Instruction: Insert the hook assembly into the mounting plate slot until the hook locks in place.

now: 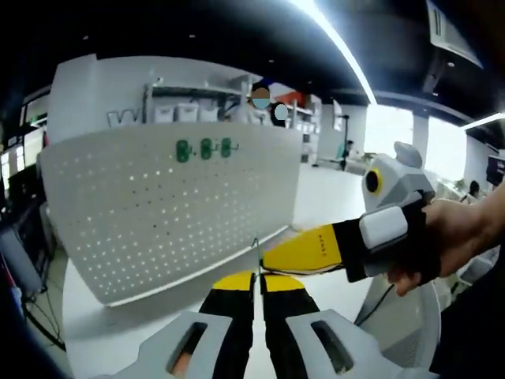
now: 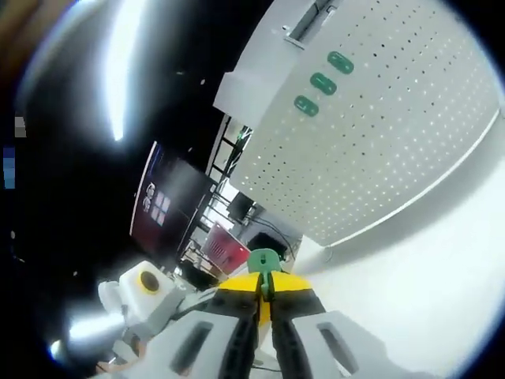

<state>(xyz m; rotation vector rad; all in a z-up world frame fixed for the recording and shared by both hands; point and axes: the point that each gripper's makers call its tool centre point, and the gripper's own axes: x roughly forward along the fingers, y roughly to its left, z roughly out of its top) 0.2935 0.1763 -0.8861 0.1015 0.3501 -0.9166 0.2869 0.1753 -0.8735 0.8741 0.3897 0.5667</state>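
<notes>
a big white board full of little holes (image 1: pixel 170 209) stands up on the white bench (image 1: pixel 331 197). three green hooks (image 1: pixel 205 148) sit in a row near the top of the board, and in the right gripper view the same three (image 2: pixel 322 83) run in a slanted line. that makes three hooks on the board and one more, a fourth green hook (image 2: pixel 264 260), pinched at the tip of the right gripper (image 2: pixel 266 290), whose jaws are squeezed tight on it, away from the board. in the left gripper view, the left gripper (image 1: pixel 259 278) points toward the bottom edge of the board with its jaws pressed together on a thin wire-like bit that is too small to tell. the right gripper (image 1: pixel 272 260) comes in from the side, held by a hand (image 1: pixel 446 241), its yellow tip just beside the left one.
</notes>
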